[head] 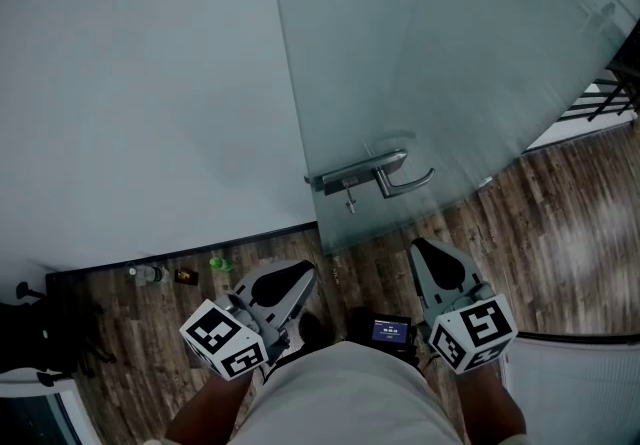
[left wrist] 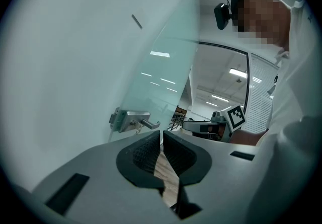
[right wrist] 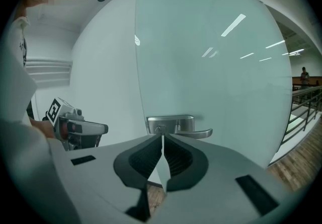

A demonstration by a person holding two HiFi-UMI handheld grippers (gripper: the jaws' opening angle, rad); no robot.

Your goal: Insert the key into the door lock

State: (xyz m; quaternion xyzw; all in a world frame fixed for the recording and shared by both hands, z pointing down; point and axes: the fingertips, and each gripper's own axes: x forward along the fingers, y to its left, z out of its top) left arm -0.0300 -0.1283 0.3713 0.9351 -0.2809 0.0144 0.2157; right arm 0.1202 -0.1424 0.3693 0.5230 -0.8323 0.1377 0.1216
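The glass door (head: 430, 53) carries a metal lock plate (head: 345, 174) with a lever handle (head: 405, 183). A small metal piece, likely the key (head: 350, 201), sticks out under the plate. Both grippers hang low, well short of the door. My left gripper (head: 308, 271) is shut and holds nothing; its view has the lock plate (left wrist: 128, 118) ahead to the left. My right gripper (head: 418, 245) is also shut and holds nothing; the lock plate (right wrist: 170, 123) and handle (right wrist: 196, 133) sit just above its tips (right wrist: 162, 136).
A white wall (head: 140, 83) joins the door on the left. A bottle (head: 148, 274), a green item (head: 220, 262) and a small dark item (head: 186, 276) lie on the wood floor by the wall. A small screen device (head: 390, 331) sits at my waist. A railing (head: 610, 93) stands beyond the glass.
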